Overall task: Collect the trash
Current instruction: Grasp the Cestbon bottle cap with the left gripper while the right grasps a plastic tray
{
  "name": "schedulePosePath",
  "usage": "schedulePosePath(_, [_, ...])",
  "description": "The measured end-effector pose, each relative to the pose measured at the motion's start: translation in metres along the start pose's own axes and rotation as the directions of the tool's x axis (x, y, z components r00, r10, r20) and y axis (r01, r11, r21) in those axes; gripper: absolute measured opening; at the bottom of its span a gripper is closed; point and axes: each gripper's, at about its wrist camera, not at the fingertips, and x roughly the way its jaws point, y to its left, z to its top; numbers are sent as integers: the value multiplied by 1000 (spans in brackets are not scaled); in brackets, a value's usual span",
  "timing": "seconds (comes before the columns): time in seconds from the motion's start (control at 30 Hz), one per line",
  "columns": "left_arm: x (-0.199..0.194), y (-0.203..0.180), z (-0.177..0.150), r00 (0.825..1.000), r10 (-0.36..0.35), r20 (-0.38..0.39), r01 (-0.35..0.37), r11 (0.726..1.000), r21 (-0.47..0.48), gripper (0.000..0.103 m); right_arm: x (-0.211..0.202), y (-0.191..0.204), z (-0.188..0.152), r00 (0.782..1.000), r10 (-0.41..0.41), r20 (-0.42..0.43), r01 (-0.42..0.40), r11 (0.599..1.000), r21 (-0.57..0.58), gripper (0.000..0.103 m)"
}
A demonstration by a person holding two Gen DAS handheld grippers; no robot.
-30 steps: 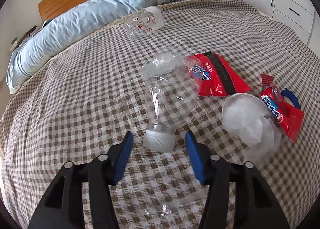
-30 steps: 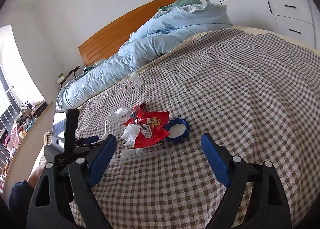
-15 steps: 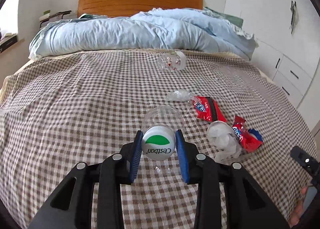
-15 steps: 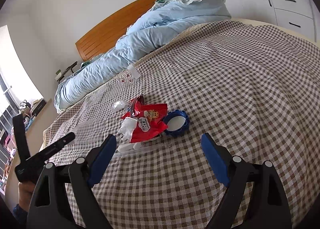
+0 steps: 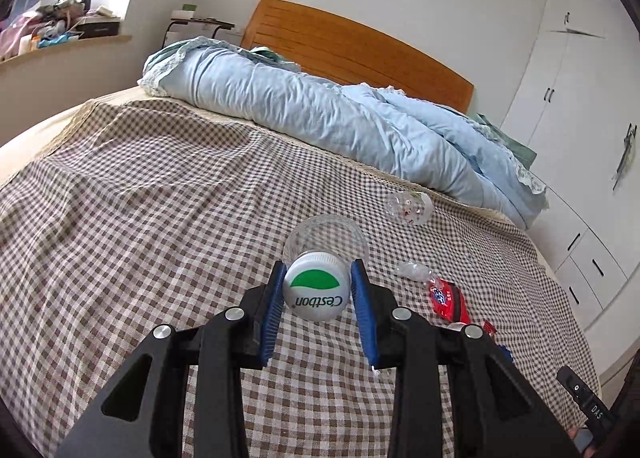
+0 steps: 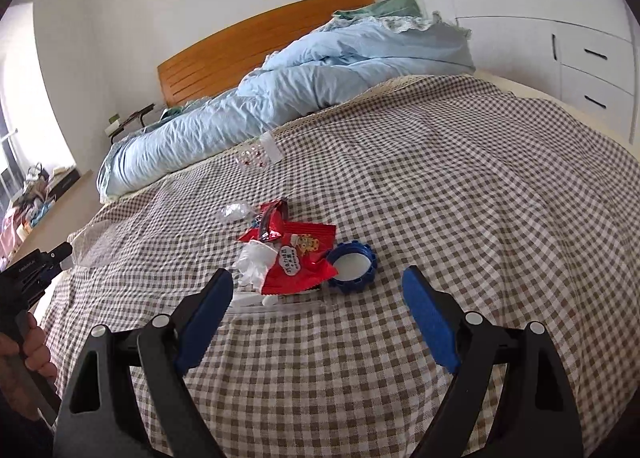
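Observation:
My left gripper is shut on the white-capped neck of a clear plastic bottle and holds it above the checked bedspread; the bottle also shows in the right wrist view. My right gripper is open and empty, just short of a trash pile: red snack wrappers, crumpled white tissue, a blue lid and a clear strip. A clear wrapper lies beyond. A red wrapper shows in the left wrist view.
A clear cup with red dots lies near the light-blue duvet at the headboard; it also shows in the right wrist view. White drawers stand at the right. A cluttered sill is at the left.
My left gripper closed on the bottle's neck, lifted it off the bed and swung left. My right gripper stayed open and moved slightly closer to the trash pile.

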Motion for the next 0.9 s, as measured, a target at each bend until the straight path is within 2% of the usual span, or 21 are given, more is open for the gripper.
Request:
schedulePosePath(0.13, [9,19,1,1000,-1,-16,0,997,-77,30,38,34,59,1000,1,-29,-6,986,-167,83])
schedulePosePath(0.2, [11,28,4,1000,-1,-11,0,994,-109,30,71,56,98,998,41,-47,-53,961,-270,83])
schedulePosePath(0.27, [14,38,6,1000,-3,-8,2,988,-152,30,117,73,138,993,72,-90,-97,944,-315,83])
schedulePosePath(0.37, [17,43,7,1000,-23,21,26,985,-168,30,207,84,186,981,73,-179,-128,938,-321,83])
schedulePosePath(0.43, [25,42,6,1000,-16,20,19,989,-145,30,268,85,206,974,27,-224,-102,938,-330,83])
schedulePosePath(0.5, [34,44,5,1000,15,15,-12,988,-152,30,319,78,219,957,38,-288,-113,962,-249,83])
schedulePosePath(0.6, [41,55,4,1000,26,18,-21,977,-212,30,362,74,227,947,95,-306,-148,977,-155,83])
schedulePosePath(0.67, [36,63,4,997,48,59,-32,966,-257,30,386,79,226,936,99,-337,-153,979,-138,82])
schedulePosePath(0.7, [33,67,5,994,68,83,-43,961,-274,30,393,81,222,929,116,-351,-170,977,-127,75])
schedulePosePath(0.73, [29,70,6,991,88,104,-54,956,-289,30,397,82,218,920,137,-366,-190,975,-112,51])
schedulePosePath(0.77, [27,73,6,987,106,120,-65,951,-301,30,395,82,213,920,166,-355,-210,974,-89,47])
schedulePosePath(0.8, [25,75,7,985,120,124,-77,947,-312,30,388,83,210,913,222,-343,-261,963,-71,38])
schedulePosePath(0.83, [25,78,8,985,128,120,-83,942,-324,30,378,86,207,892,298,-340,-332,942,-46,22])
schedulePosePath(0.87, [25,79,7,985,128,115,-82,938,-336,30,367,87,206,877,348,-331,-379,925,-33,14])
schedulePosePath(0.9, [25,80,7,986,123,111,-78,937,-342,30,355,90,204,869,373,-324,-407,912,-43,11])
